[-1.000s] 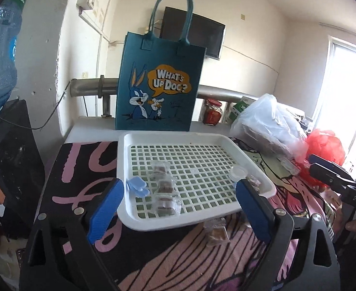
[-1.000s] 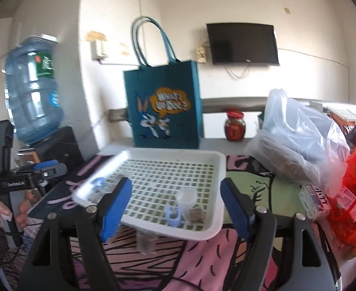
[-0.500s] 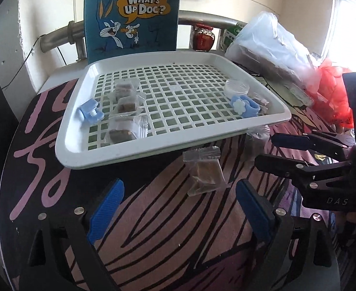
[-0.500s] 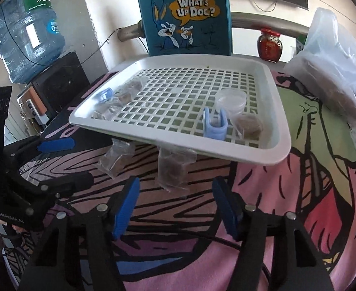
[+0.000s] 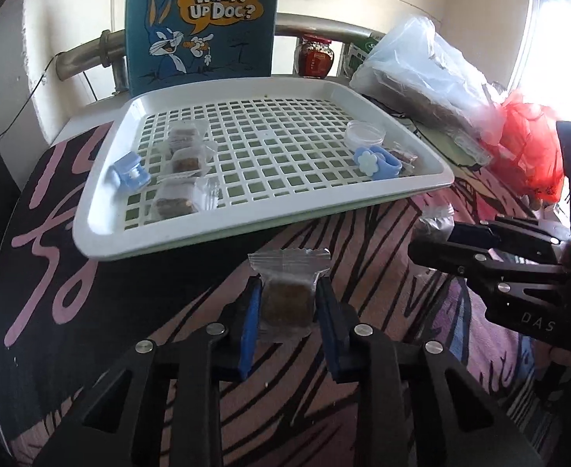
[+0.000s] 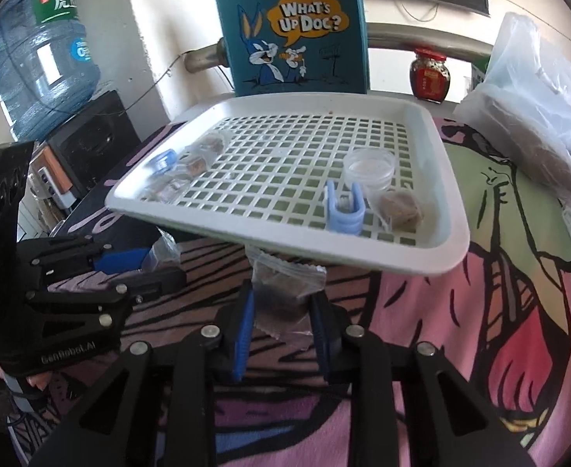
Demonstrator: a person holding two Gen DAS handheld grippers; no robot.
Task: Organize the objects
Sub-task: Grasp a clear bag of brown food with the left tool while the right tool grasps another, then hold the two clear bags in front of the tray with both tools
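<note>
left gripper (image 5: 287, 303), right gripper (image 6: 281, 311), jaws closing on snack packets (image 5: 285, 295)

One tray (image 5: 102, 210), two blue clips (image 5: 129, 171), perhaps six wrapped snacks (image 5: 287, 299).

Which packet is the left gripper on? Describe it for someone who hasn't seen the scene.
Start at the white grid tray in front of the blue cartoon bag. Just off its near edge, on the patterned cloth, lies a clear packet holding a brown block. Unlike the packets in the tray, it sits between the left gripper pads.
</note>
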